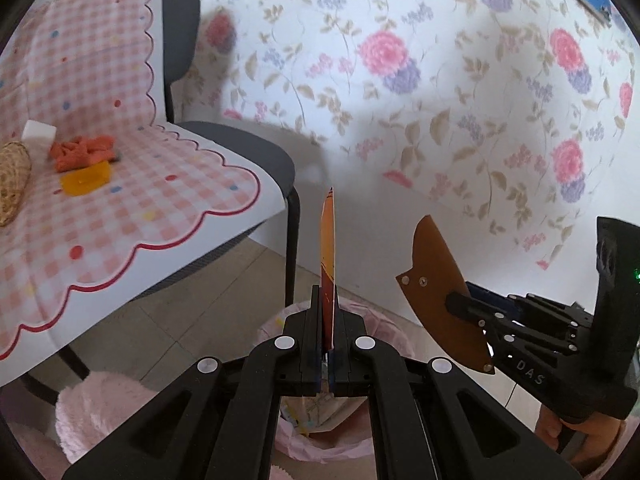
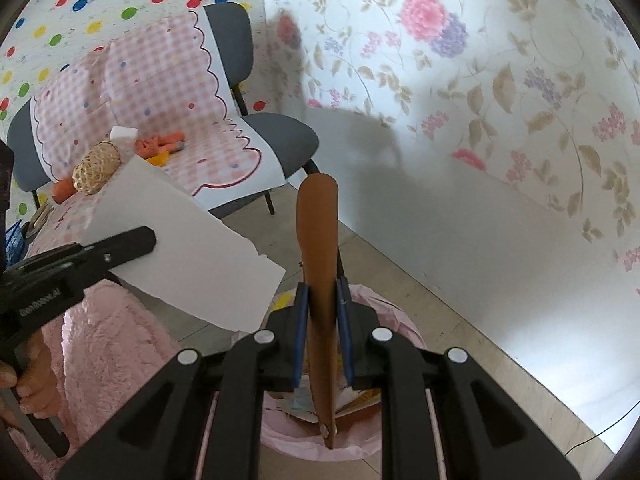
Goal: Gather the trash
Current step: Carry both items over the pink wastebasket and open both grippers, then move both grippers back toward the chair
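The drop-off step was in hand. The left tool (image 1: 328, 320) was clamped on a torn sheet of paper (image 1: 328, 248), and the right tool (image 2: 323, 320) gripped a brown leather piece (image 2: 318, 264). Both were held over the pink-lined bin (image 2: 394, 320) on the floor beside the chair (image 2: 280, 136). Next, both pieces would probably need to be released over the bin's opening.
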Tool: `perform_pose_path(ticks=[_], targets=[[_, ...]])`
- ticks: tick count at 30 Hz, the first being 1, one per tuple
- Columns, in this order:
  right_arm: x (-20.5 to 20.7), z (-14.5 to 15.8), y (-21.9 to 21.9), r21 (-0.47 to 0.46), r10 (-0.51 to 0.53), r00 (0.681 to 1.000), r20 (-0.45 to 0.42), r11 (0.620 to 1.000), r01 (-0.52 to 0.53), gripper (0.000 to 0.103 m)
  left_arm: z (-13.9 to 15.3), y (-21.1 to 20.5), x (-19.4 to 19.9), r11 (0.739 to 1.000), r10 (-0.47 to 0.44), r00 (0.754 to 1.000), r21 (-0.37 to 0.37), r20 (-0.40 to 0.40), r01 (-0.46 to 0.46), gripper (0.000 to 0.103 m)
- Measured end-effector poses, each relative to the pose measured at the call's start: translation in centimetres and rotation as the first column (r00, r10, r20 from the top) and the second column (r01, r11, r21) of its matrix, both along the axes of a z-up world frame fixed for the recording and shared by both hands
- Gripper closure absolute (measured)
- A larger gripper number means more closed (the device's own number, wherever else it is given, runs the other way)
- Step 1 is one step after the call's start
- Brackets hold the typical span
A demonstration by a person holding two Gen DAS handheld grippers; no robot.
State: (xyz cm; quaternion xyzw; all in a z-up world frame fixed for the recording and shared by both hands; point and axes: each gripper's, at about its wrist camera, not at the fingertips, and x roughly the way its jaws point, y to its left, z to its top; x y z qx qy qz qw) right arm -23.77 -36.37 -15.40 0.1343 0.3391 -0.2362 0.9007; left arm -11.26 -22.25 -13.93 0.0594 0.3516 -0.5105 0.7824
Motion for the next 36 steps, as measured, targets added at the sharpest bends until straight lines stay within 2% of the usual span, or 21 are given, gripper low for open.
perform_pose_path(ticks=[5, 6, 7, 8, 9, 10, 18, 23, 29, 32, 36], targets=[[0.2, -1.1, -1.5, 0.024, -0.015, 1.0, -0.004, 1.0, 0.015, 0.088, -0.9, -2.1, 0.1, 0.999, -0.026, 1.0, 0.033, -0.015, 0.026, 0.096], [0.3, -1.5, -1.9, 0.032, -0.021, 1.0, -0.01, 0.999, 0.021, 0.088, -1.1, -2.5, 0.2, 0.999, -0.028, 0.999, 0.04, -0.02, 0.029, 0.092], [0.4, -1.7, -2.1, 0.04, -0.023, 1.0, -0.013, 0.999, 0.023, 0.083, -1.3, -2.8, 0.4, 0.998, -0.027, 0.999, 0.048, -0.025, 0.028, 0.085], [0.5, -2.0, -2.3, 0.053, -0.024, 1.0, -0.016, 0.998, 0.025, 0.075, -1.4, -3.0, 0.5, 0.998, -0.024, 0.999, 0.053, -0.03, 0.026, 0.07], [0.5, -2.1, -2.5, 0.057, -0.024, 1.0, -0.014, 0.998, 0.025, 0.071, -1.3, -2.8, 0.7, 0.999, -0.018, 0.999, 0.043, -0.034, 0.019, 0.057], [0.5, -2.1, -2.5, 0.054, -0.024, 1.0, -0.014, 0.998, 0.025, 0.069, -1.0, -2.5, 0.9, 0.999, -0.01, 0.999, 0.03, -0.032, 0.011, 0.054], [0.3, 0.4, -2.8, 0.033, -0.02, 0.999, 0.037, 0.999, 0.019, 0.069, 2.0, 1.0, 2.6, 0.996, 0.094, 0.995, -0.01, 0.044, -0.093, 0.053], [2.3, 3.0, -1.1, 0.023, 0.063, 0.994, 0.092, 0.998, -0.065, 0.069, 4.2, 4.5, 3.9, 0.984, 0.178, 0.982, -0.044, 0.069, -0.175, 0.053], [7.8, 5.0, 2.4, 0.03, 0.219, 0.966, 0.135, 0.974, -0.225, 0.069, 6.3, 10.1, 5.6, 0.942, 0.335, 0.93, -0.03, 0.15, -0.334, 0.053], [11.3, 5.6, 4.4, 0.035, 0.291, 0.947, 0.136, 0.954, -0.298, 0.069, 6.9, 12.9, 6.6, 0.907, 0.414, 0.889, -0.012, 0.193, -0.42, 0.053], [15.4, 6.6, 7.3, 0.036, 0.383, 0.913, 0.14, 0.92, -0.391, 0.069, 7.2, 17.0, 8.6, 0.85, 0.519, 0.835, -0.004, 0.185, -0.527, 0.05]])
